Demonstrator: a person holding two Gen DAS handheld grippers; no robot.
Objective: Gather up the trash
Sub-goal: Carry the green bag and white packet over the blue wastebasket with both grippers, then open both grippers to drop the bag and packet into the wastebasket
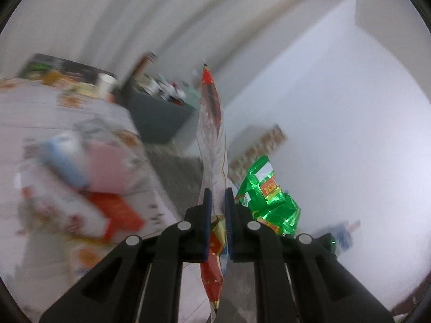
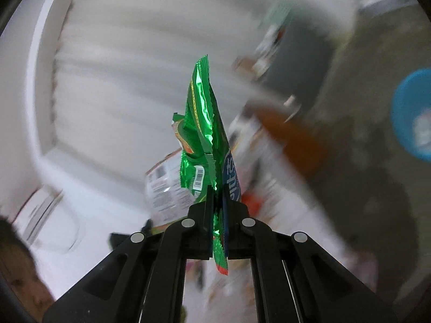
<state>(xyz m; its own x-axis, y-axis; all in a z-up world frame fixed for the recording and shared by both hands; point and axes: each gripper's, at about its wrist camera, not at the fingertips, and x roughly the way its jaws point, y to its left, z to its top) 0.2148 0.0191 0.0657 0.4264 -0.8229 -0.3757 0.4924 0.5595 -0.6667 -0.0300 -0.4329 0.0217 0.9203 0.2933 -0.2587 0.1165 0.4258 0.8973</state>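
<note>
My left gripper (image 1: pixel 217 196) is shut on a red and clear plastic wrapper (image 1: pixel 211 123) that stands up edge-on between the jaws, lifted in the air. My right gripper (image 2: pixel 218 192) is shut on a shiny green snack wrapper (image 2: pixel 204 118), also edge-on and lifted. The green wrapper also shows in the left wrist view (image 1: pixel 266 196), just right of the left gripper. More trash lies blurred on the patterned tablecloth (image 1: pixel 54 113) at left: a blue and white packet (image 1: pixel 63 158) and a red and white packet (image 1: pixel 107 215).
A blue-rimmed bin (image 2: pixel 412 115) is on the grey floor at the right in the right wrist view. A dark cabinet (image 1: pixel 159 118) with small bottles stands behind the table. A brown object (image 2: pixel 293 137) blurs past. White wall and curtain fill the background.
</note>
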